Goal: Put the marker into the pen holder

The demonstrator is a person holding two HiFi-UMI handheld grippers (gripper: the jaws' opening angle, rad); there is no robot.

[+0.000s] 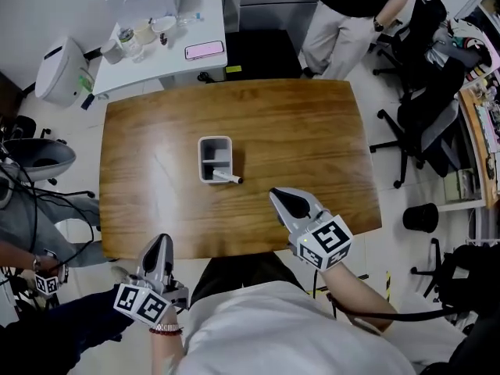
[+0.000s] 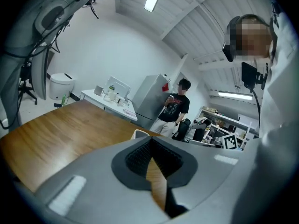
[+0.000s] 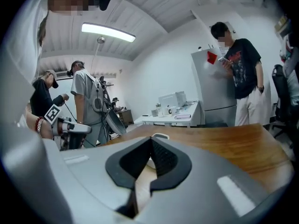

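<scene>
**Marker not yet stood in the pen holder, both grippers empty**

Your right gripper [image 1: 276, 195] sits low and right of centre over the table [image 1: 312, 123], its jaws pressed together with nothing between them. Your left gripper [image 1: 160, 241] hangs at the lower left, just off the table's near edge. Its jaws are likewise closed on nothing.

The pen holder [image 1: 205, 148] stands alone near the middle of the table. The marker [image 1: 226, 177] lies flat along the holder's lower edge, and its dark end pokes out past the lower right corner. From above you cannot tell whether the pale end rests inside the front compartment or only leans against the wall. Either way it is not standing in the holder, so I judge the task to be at the pick-up step.

The right gripper is the nearer one, a short way down and to the right of the marker. For the next move:

- Spread its jaws and bring it up and to the left.
- Line the jaws across the barrel, near the exposed dark end.
- Pinch firmly, because the barrel is round and may roll.
- Lift, tip it upright and lower it into a compartment without nudging the light holder.
</scene>
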